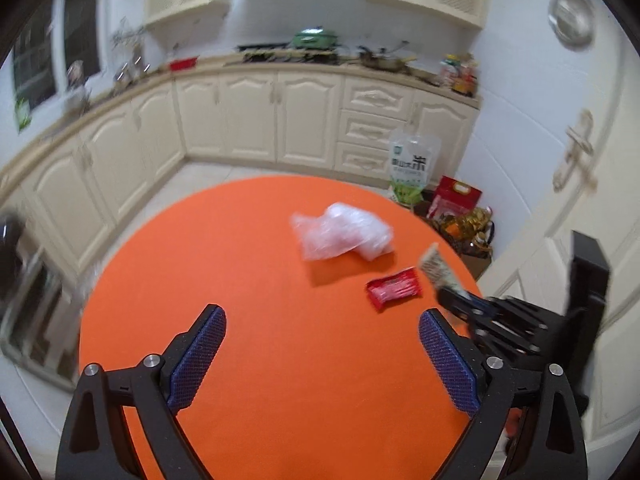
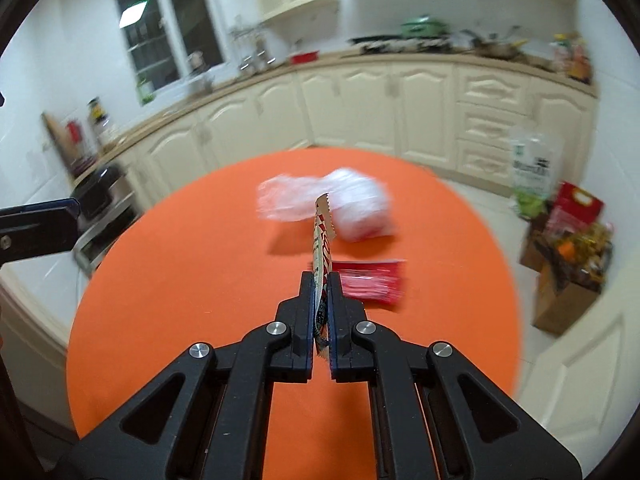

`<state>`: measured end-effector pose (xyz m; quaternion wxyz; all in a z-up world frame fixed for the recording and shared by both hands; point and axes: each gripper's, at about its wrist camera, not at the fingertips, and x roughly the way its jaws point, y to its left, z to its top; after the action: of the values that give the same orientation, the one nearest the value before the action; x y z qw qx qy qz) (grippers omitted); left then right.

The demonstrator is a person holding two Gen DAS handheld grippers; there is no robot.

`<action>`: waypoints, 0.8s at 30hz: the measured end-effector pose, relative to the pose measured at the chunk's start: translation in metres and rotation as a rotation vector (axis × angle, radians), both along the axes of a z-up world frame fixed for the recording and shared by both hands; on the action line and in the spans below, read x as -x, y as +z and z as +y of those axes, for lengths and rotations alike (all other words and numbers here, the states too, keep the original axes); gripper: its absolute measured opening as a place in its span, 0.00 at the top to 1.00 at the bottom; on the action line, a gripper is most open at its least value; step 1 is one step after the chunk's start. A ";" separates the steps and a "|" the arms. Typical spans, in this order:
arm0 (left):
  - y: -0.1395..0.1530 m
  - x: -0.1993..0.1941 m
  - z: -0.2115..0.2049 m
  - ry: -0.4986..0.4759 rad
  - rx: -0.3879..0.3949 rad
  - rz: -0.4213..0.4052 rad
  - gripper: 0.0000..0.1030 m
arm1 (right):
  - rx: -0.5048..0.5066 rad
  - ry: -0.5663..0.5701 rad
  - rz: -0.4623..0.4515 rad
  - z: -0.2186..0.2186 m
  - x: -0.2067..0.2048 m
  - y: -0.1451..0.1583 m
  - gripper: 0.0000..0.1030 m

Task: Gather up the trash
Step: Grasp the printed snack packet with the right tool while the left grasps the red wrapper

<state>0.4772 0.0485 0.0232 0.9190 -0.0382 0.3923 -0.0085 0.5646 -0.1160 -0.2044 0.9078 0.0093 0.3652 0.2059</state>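
On the round orange table (image 1: 240,280) lie a crumpled clear plastic bag (image 1: 340,232) and a red snack wrapper (image 1: 394,288). My left gripper (image 1: 322,322) hangs above the table's near part, open, with nothing between its blue pads. My right gripper (image 2: 321,276) is shut on a pale printed wrapper (image 2: 322,236), which stands up edge-on between the fingers. In the left wrist view that gripper (image 1: 448,290) comes in from the right with the pale wrapper (image 1: 436,266) sticking up from it. The plastic bag (image 2: 324,200) and red wrapper (image 2: 372,284) lie just beyond it.
Cream kitchen cabinets (image 1: 280,116) curve round behind the table. A rice bag (image 1: 412,168), a red bag (image 1: 456,196) and a cardboard box (image 2: 568,280) of goods stand on the floor at the right. A white door (image 1: 580,184) is at far right, a dark appliance (image 2: 100,196) at left.
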 end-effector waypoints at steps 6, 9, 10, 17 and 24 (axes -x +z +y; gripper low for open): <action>-0.061 -0.050 -0.064 -0.169 -0.193 0.013 0.06 | 0.026 -0.126 -0.001 -0.047 0.022 0.004 0.94; -0.088 -0.076 -0.080 -0.219 -0.315 -0.006 0.15 | 0.015 -0.156 0.017 -0.064 0.027 -0.002 0.94; -0.098 -0.081 -0.086 -0.246 -0.323 0.010 0.15 | 0.007 -0.162 0.025 -0.068 0.027 -0.004 0.94; -0.133 -0.116 -0.101 -0.333 -0.330 0.039 0.17 | -0.025 -0.157 0.058 -0.067 0.021 -0.024 0.94; -0.154 -0.139 -0.090 -0.365 -0.204 0.073 0.17 | -0.051 -0.134 0.074 -0.056 0.011 -0.037 0.94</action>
<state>0.6165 -0.0419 -0.1306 0.8865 0.1265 0.4246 -0.1335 0.5535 -0.1721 -0.2412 0.9049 0.0644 0.3916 0.1535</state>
